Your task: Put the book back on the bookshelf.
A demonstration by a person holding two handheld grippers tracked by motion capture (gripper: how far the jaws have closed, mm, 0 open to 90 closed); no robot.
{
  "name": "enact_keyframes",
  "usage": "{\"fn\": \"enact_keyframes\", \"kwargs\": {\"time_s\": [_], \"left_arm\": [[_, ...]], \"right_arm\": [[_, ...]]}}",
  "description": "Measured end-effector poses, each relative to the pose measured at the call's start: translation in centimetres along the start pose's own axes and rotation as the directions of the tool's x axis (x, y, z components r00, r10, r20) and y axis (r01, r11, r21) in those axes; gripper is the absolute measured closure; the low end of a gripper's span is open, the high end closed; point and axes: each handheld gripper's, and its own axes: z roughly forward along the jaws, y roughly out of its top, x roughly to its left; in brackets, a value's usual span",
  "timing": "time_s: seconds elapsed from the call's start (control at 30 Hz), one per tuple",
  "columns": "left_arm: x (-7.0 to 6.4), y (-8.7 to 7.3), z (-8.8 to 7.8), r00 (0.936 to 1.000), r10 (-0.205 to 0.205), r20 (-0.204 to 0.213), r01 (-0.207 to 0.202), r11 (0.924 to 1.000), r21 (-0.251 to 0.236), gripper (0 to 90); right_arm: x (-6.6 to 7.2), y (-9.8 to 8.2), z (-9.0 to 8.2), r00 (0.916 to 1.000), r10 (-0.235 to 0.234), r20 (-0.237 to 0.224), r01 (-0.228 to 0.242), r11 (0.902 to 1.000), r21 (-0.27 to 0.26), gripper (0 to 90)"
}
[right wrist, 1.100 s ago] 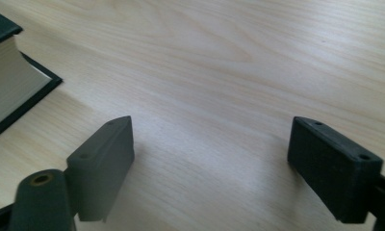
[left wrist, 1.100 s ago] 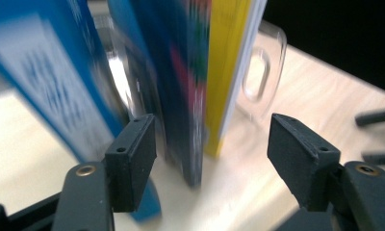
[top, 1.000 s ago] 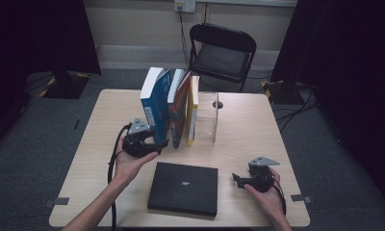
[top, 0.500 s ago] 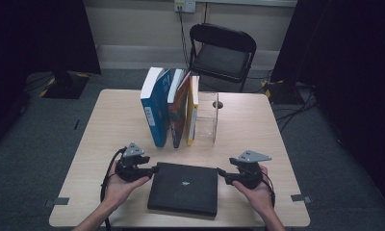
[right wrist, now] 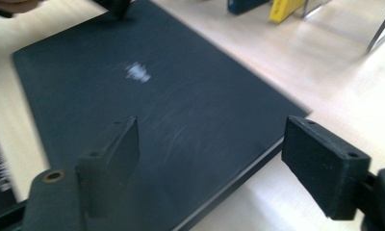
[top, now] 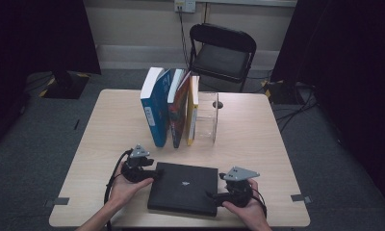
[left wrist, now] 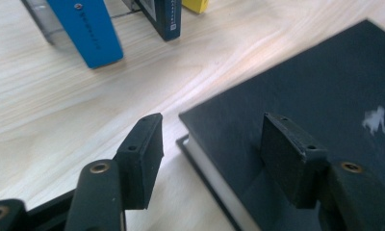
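Over a pale wood-grain square table (top: 277, 144), closing in from both ends on a flat black hardcover book (top: 183, 185) lying near the front edge, with its long axis running left to right between the person's two hands. Leaving well apart, toward the far side, a row of upright books led by a tall blue paperback (top: 154, 113) and propped against a clear acrylic bookstand (top: 207, 118).

Bringing the left gripper (top: 154, 174) in at the black book's far-left corner, pointing rightward along the cover. Jaws just having been opening, now standing apart and pressing on nothing. Straddling that corner in the left gripper view, with one of the black pads (left wrist: 142, 144) hanging over bare wood and the other over the dark cover.

Bringing the right gripper (top: 212, 196) in at the near-right corner, pointing leftward. Jaws likewise just having been opening, now spread wide and gripping nothing. Bracketing the book's edge in the right gripper view, one pad above the cover, the other out over the tabletop.

Judging from this, sitting about equally near, one gripper at each short end. Probably needing each to turn or drop so that the pads take the book across its thickness rather than across its corner.
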Motion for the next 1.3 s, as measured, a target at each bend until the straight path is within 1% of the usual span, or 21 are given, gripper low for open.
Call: {"fn": "enact_keyframes", "kwargs": {"time_s": [0.03,0.1,0.17,0.23,0.27,0.33,0.4,0.5,0.53,0.6,0.63,0.67,0.7,0.73,0.8,0.83,0.87,0.9,0.97,1.1,1.3], "left_arm": [[-0.1,0.1,0.2,0.9999,0.014,-0.005,-0.014,0.9999,-0.001,40.4],[-0.5,0.5,0.4,0.9998,-0.001,-0.02,0.001,0.9999,0.013,40.0],[-0.9,0.9,0.7,0.9994,0.025,-0.025,-0.024,0.9993,0.027,39.7],[-0.9,1.0,1.0,0.9996,0.027,-0.011,-0.027,0.9995,0.019,38.4],[-0.8,1.0,1.2,0.9999,0.011,0.003,-0.011,0.9999,0.013,38.4],[-0.5,1.1,1.4,0.9997,0.004,0.023,-0.004,0.9999,0.011,37.8],[-0.3,1.1,1.7,0.9987,-0.038,0.035,0.038,0.9993,0.004,37.7],[-0.4,1.3,2.0,0.9993,-0.011,0.035,0.011,0.9999,-0.001,37.2],[-0.3,1.3,2.1,0.9989,-0.013,0.046,0.014,0.9999,-0.007,37.1],[-0.2,1.3,2.3,0.9987,-0.024,0.044,0.024,0.9997,-0.005,33.9],[-0.2,1.4,2.4,0.9989,-0.025,0.039,0.025,0.9997,-0.006,32.5],[-0.4,1.4,2.5,0.9994,-0.01,0.033,0.01,0.9999,-0.011,32.5],[-0.5,1.5,2.6,0.9993,-0.006,0.037,0.006,0.9999,-0.014,32.5],[-0.5,1.6,2.8,0.9988,-0.007,0.048,0.007,0.9999,-0.01,32.6],[-0.6,1.8,3.2,0.9978,-0.014,0.064,0.015,0.9998,-0.016,32.5],[-0.6,1.9,3.3,0.9969,0.001,0.078,0.0,0.9999,-0.015,32.6],[-0.6,1.8,3.4,0.9963,0.001,0.086,0.0,0.9998,-0.018,32.6],[-0.5,1.8,3.4,0.9947,-0.005,0.102,0.007,0.9999,-0.014,33.1],[-0.3,1.8,3.5,0.9871,-0.037,0.156,0.037,0.9993,0.008,34.6],[-0.6,1.8,3.4,0.9903,-0.009,0.139,0.008,1.0,0.005,33.5],[-0.6,1.8,3.2,0.9891,0.003,0.147,-0.006,0.9999,0.016,33.3]], "right_arm": [[0.1,-0.2,-0.1,0.9999,0.009,-0.007,-0.009,1.0,0.002,19.0],[0.5,-0.9,-0.3,0.9999,0.009,-0.007,-0.009,0.9999,0.015,18.8],[1.0,-1.6,-0.5,0.9996,0.008,-0.027,-0.007,0.9994,0.033,18.8],[1.5,-2.1,-0.6,0.9992,0.005,-0.039,-0.004,0.9992,0.039,18.6],[1.6,-2.2,-0.7,0.999,0.003,-0.044,-0.001,0.9991,0.043,18.5],[2.0,-2.3,-0.6,0.9992,-0.003,-0.04,0.005,0.9992,0.039,19.0],[2.3,-2.5,-0.5,0.9985,0.009,-0.053,-0.007,0.9996,0.027,18.5],[2.6,-2.7,-0.4,0.9987,-0.002,-0.05,0.003,0.9998,0.021,15.3],[2.8,-2.8,-0.3,0.9989,-0.015,-0.045,0.017,0.9992,0.037,14.0],[3.1,-3.1,-0.2,0.9992,-0.03,-0.024,0.031,0.9986,0.043,12.2],[3.2,-3.1,-0.1,0.9993,-0.032,-0.02,0.033,0.9982,0.05,12.3],[3.1,-3.2,-0.1,0.9992,-0.028,-0.027,0.03,0.9979,0.058,12.8],[2.8,-3.2,0.1,0.998,-0.017,-0.061,0.021,0.9969,0.076,15.2],[2.8,-3.2,0.3,0.9971,-0.017,-0.074,0.023,0.9962,0.084,13.1],[2.9,-3.3,0.8,0.9968,-0.028,-0.074,0.036,0.9936,0.107,9.1],[2.9,-3.3,0.9,0.9967,-0.038,-0.071,0.045,0.993,0.109,8.6],[2.8,-3.2,0.9,0.996,-0.048,-0.076,0.056,0.9919,0.114,8.7],[2.8,-3.2,0.9,0.9955,-0.053,-0.079,0.062,0.9913,0.116,8.9],[2.7,-3.2,0.9,0.9952,-0.055,-0.08,0.064,0.9913,0.115,9.0],[2.5,-3.2,1.0,0.9935,-0.057,-0.098,0.069,0.9906,0.118,9.0],[2.4,-3.2,1.0,0.9929,-0.056,-0.105,0.069,0.9901,0.122,9.2]]}}
